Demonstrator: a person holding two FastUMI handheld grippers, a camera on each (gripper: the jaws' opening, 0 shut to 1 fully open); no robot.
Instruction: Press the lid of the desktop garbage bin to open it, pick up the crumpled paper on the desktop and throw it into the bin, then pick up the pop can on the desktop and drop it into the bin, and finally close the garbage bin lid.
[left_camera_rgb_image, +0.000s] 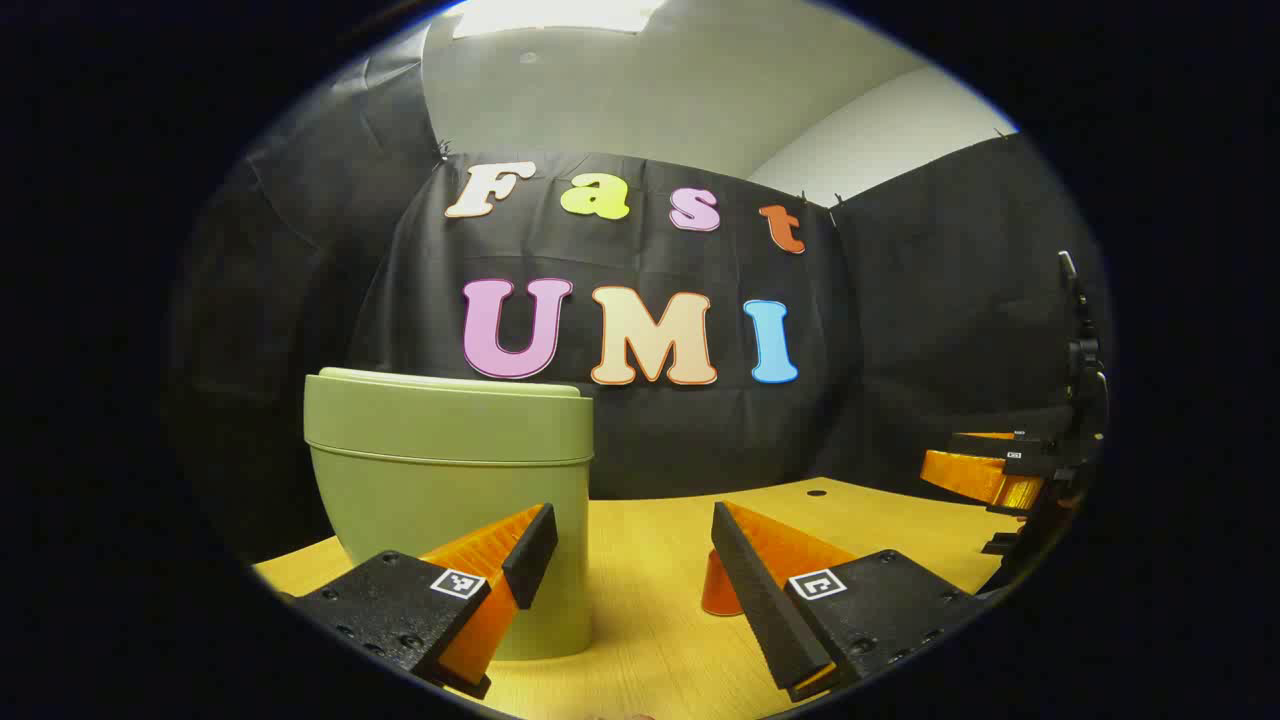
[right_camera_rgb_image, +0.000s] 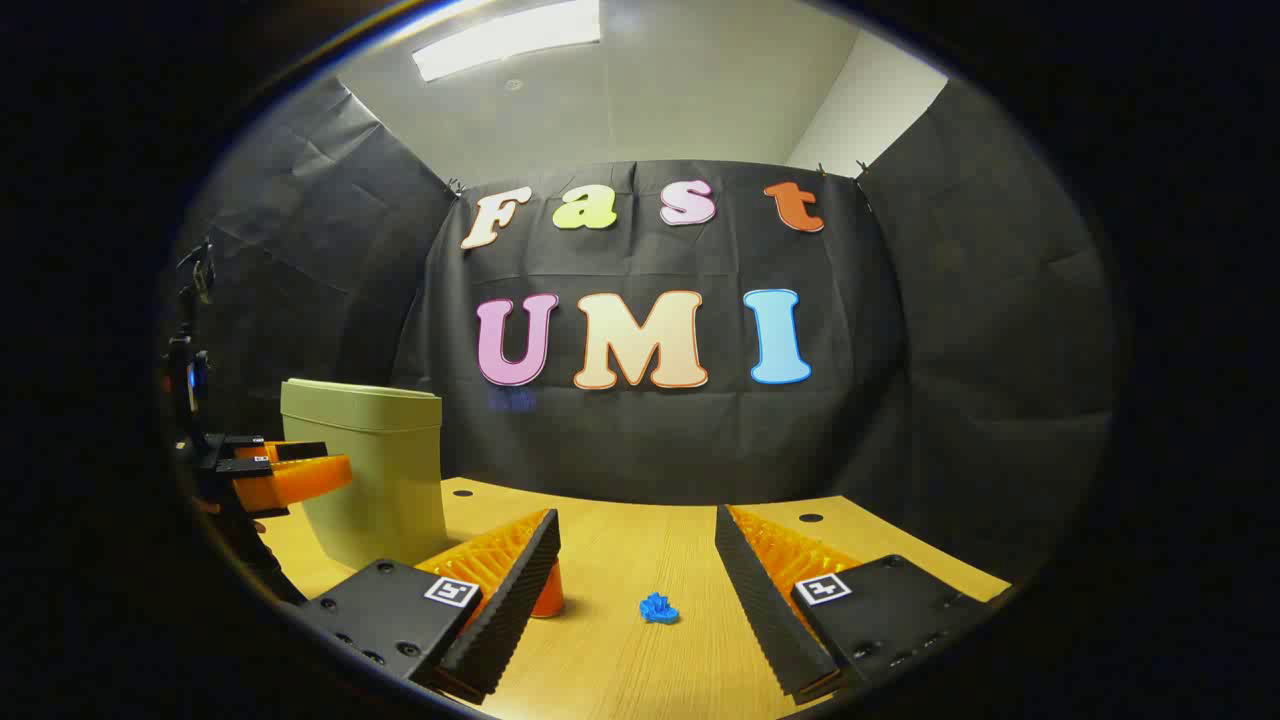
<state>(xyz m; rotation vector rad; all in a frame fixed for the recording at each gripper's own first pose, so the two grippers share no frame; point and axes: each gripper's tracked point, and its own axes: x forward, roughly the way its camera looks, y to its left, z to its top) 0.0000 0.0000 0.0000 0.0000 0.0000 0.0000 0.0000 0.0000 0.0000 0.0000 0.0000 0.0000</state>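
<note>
Two grippers, both spread wide, nothing held. Left gripper (left_camera_rgb_image: 630, 570) sits low, just beside the green bin (left_camera_rgb_image: 450, 480), lid (left_camera_rgb_image: 445, 390) down. Right gripper (right_camera_rgb_image: 635, 580) faces the blue crumpled paper (right_camera_rgb_image: 658, 608), lying on the wooden desk (right_camera_rgb_image: 620, 660) between its fingers but farther off. Orange pop can (right_camera_rgb_image: 547, 592) stands upright near the bin. Paper probably light, squashy: pinch across the middle. Can likely thin, slick: grip the sides gently.
</note>
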